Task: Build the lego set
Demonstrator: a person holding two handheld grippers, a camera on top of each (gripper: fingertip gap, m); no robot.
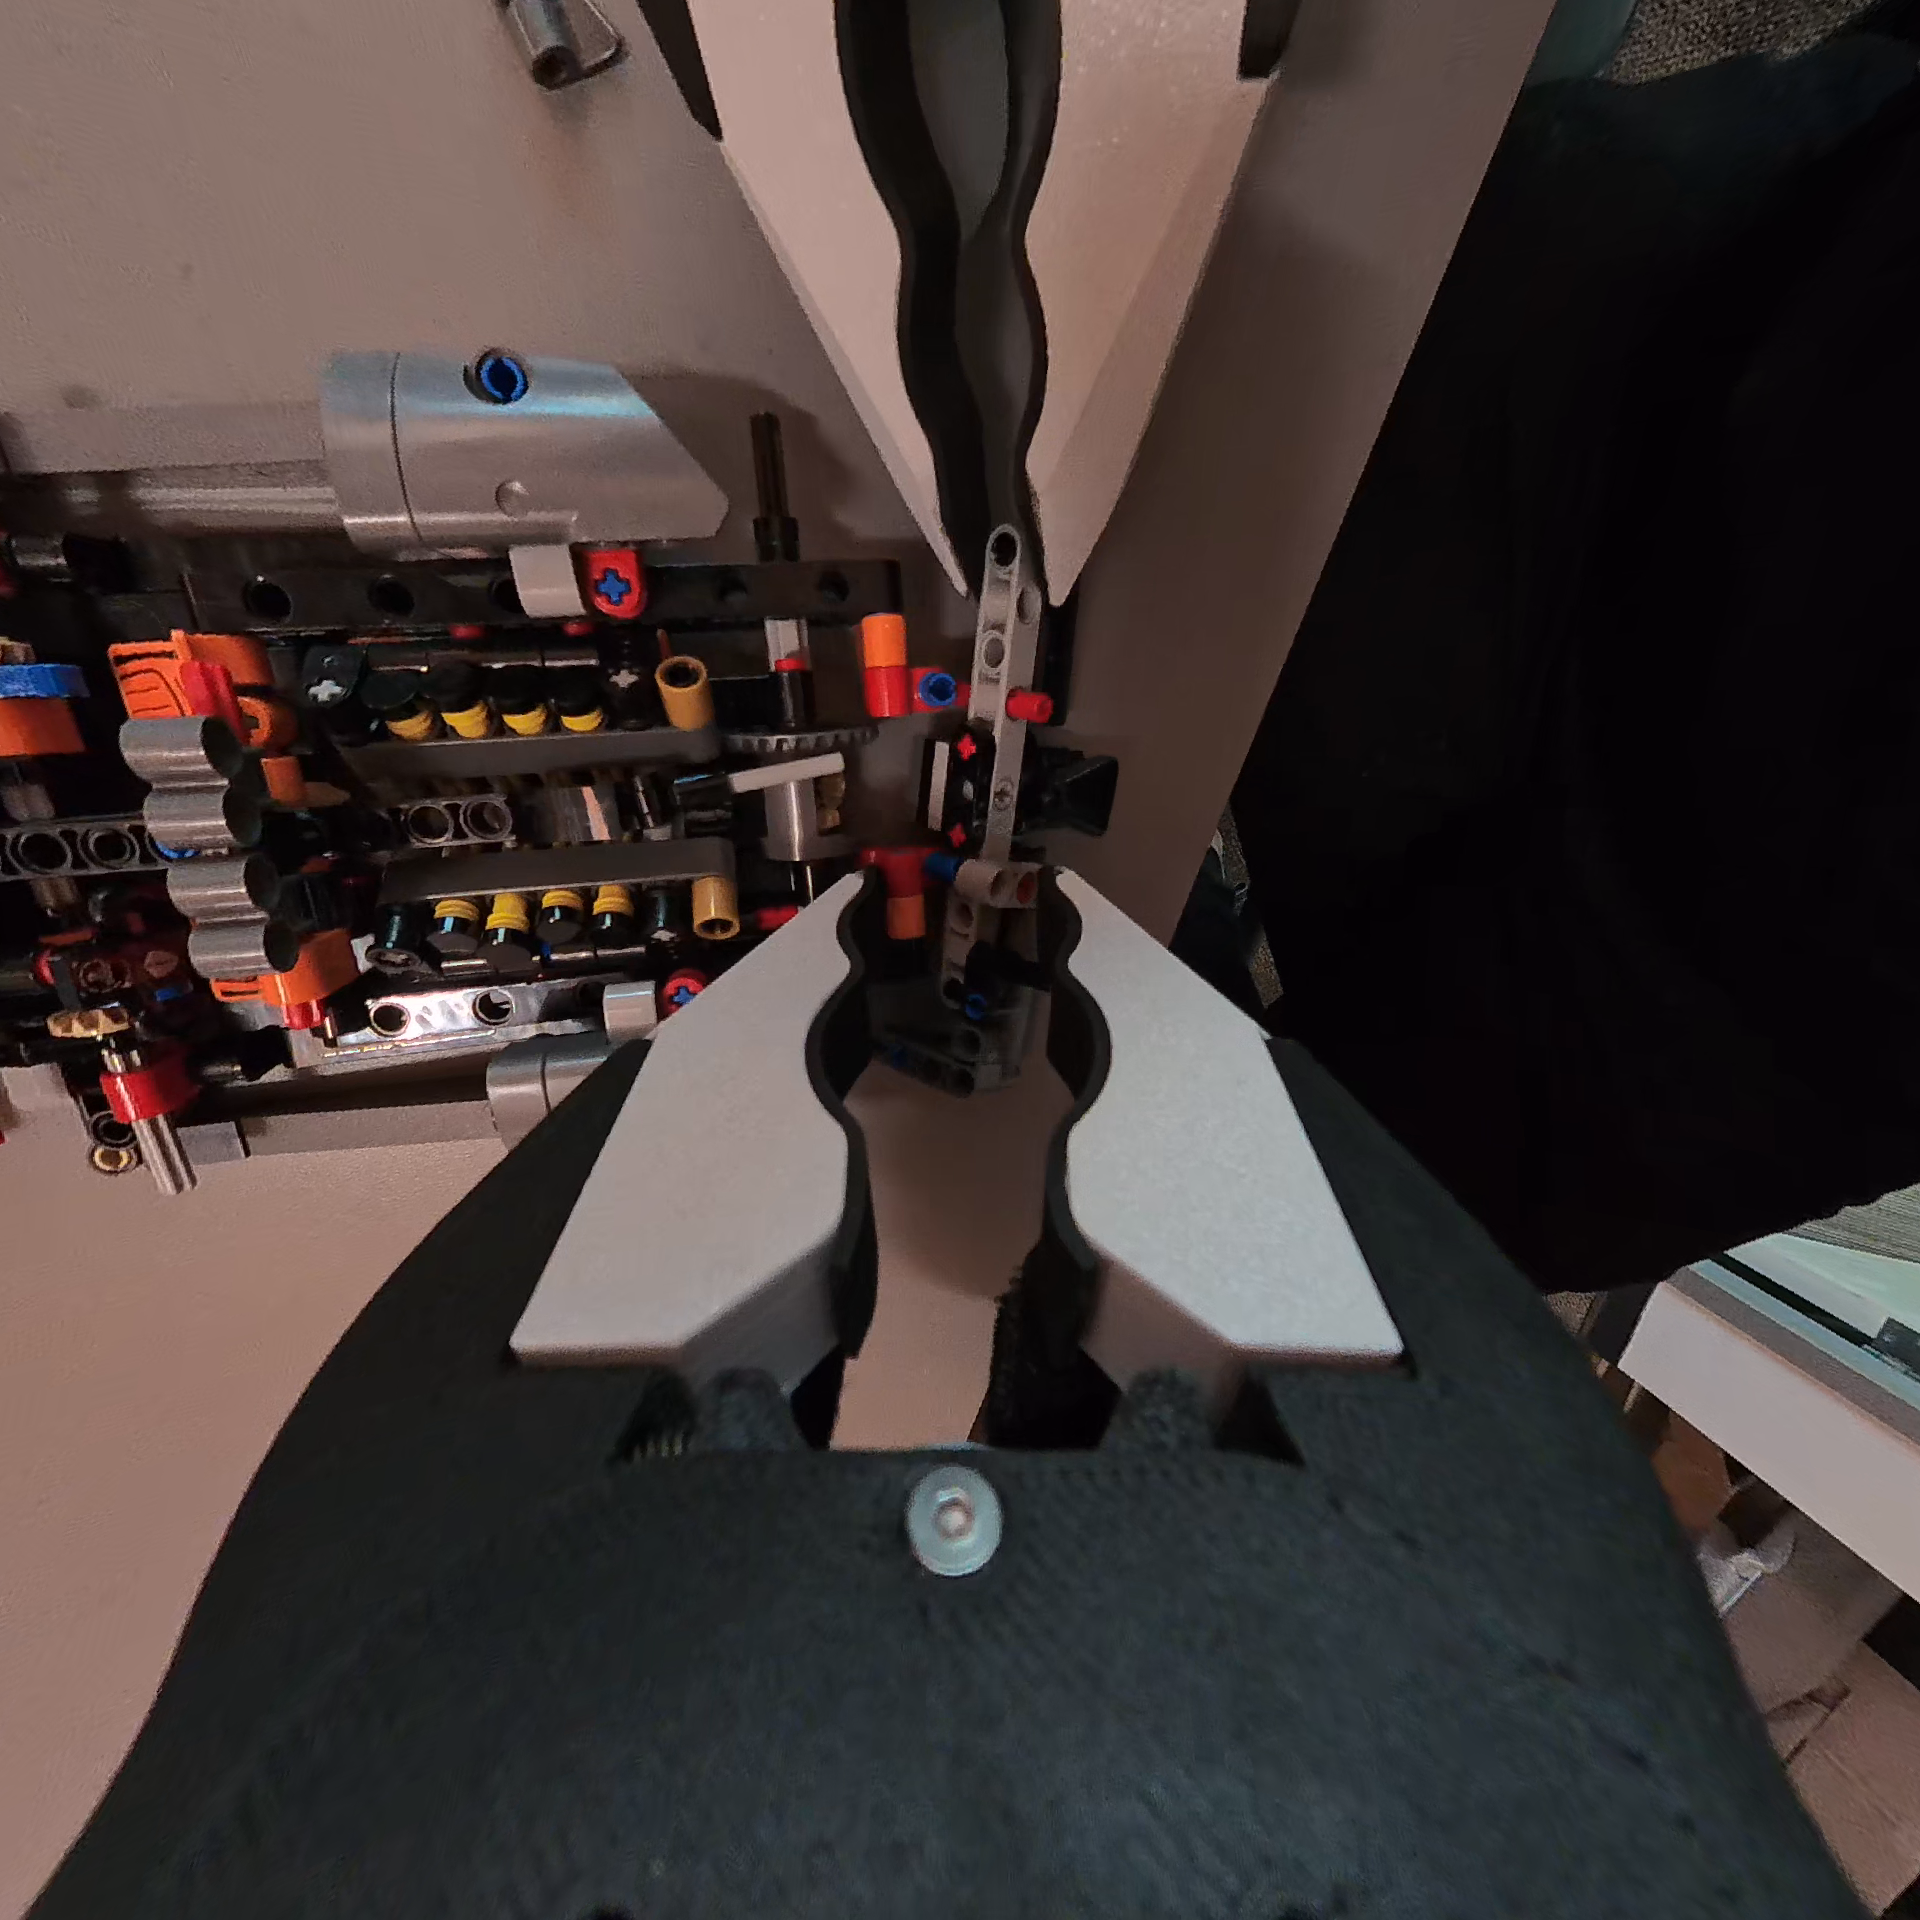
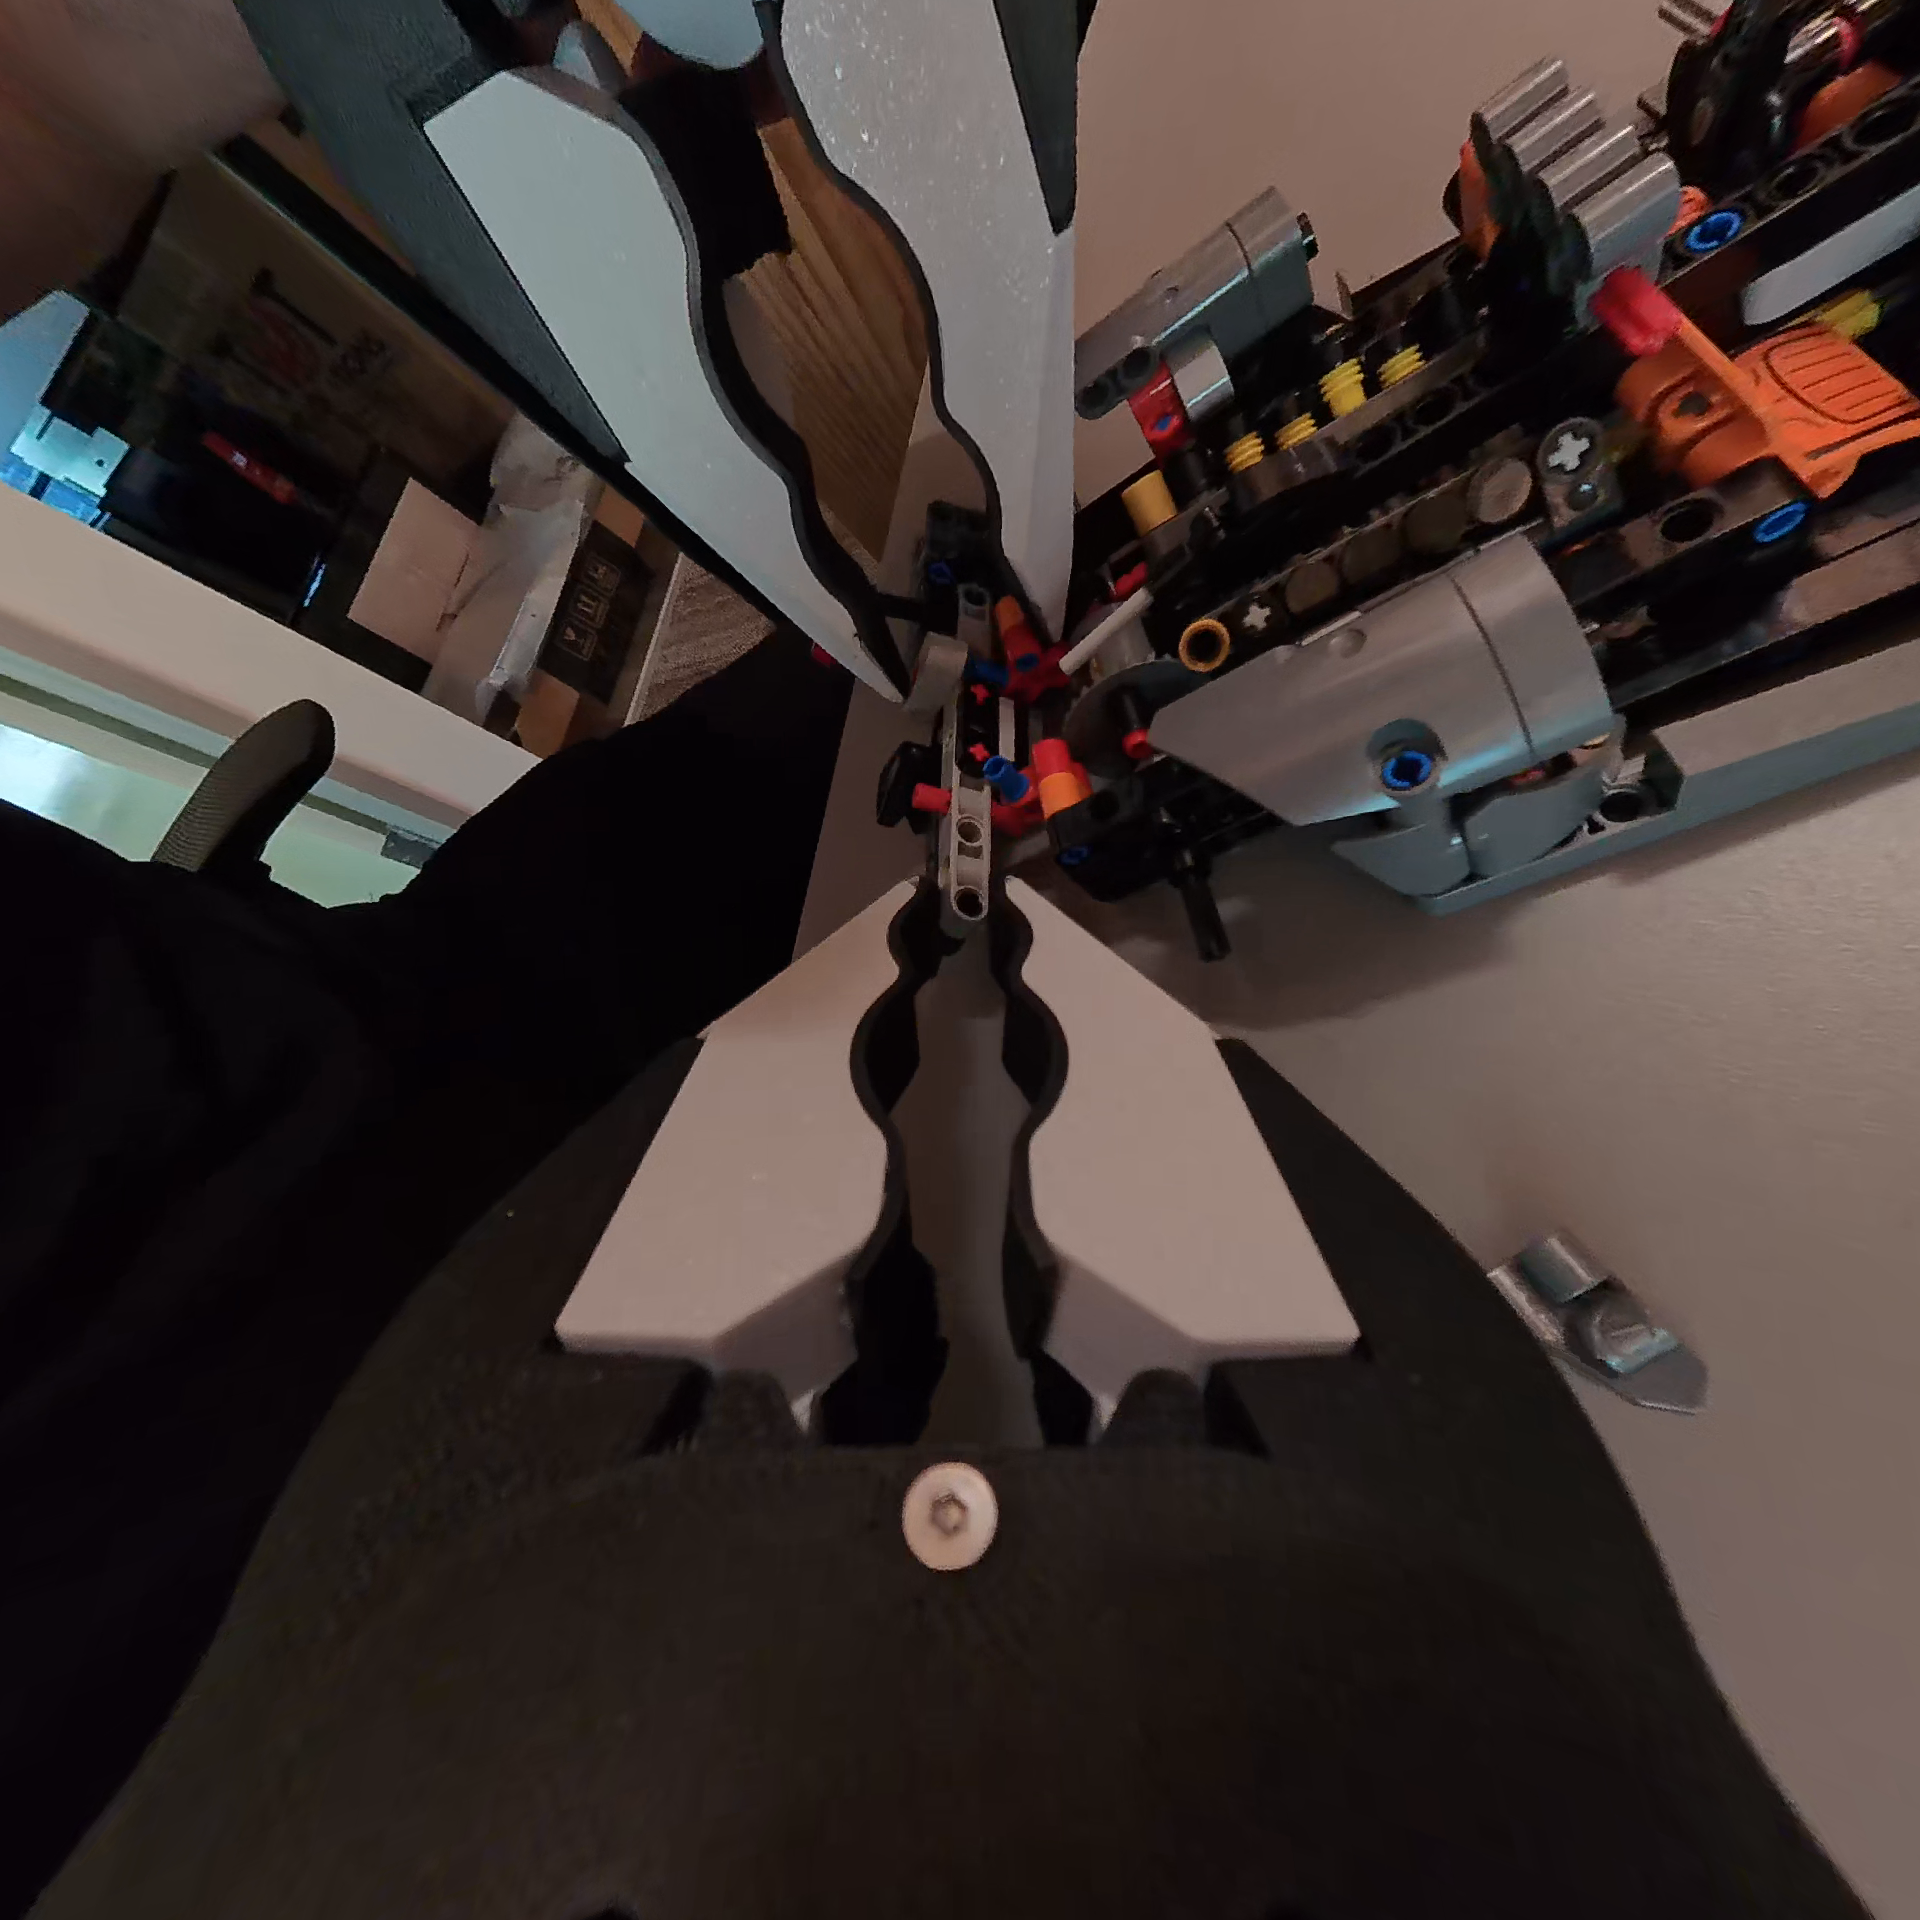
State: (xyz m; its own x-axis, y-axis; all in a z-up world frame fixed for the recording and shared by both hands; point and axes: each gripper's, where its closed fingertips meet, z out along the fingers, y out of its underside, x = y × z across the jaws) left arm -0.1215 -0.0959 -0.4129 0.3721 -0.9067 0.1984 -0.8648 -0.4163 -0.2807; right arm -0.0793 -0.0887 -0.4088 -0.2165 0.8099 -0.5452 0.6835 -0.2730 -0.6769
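Lego model [image 1: 468, 790], studded plastic; right gripper [image 2: 961, 904] pinches thin holed grey beam [image 1: 1000, 707], left gripper [image 1: 961, 894] clasps its end.

Pretty dim and warm on my end, both wrist views give the pale tabletop [image 1: 208, 1351] a pinkish cast. Fisheye warp is heavy, straight edges bow hard toward the corners. The dark fabric mass [image 1: 1610, 727] on the right of the left view is crushed to pure black. Brightest spot is the greenish daylit window patch [image 2: 62, 769] at left. The small grey loose piece [image 2: 1590, 1320] looks smeared and soft.
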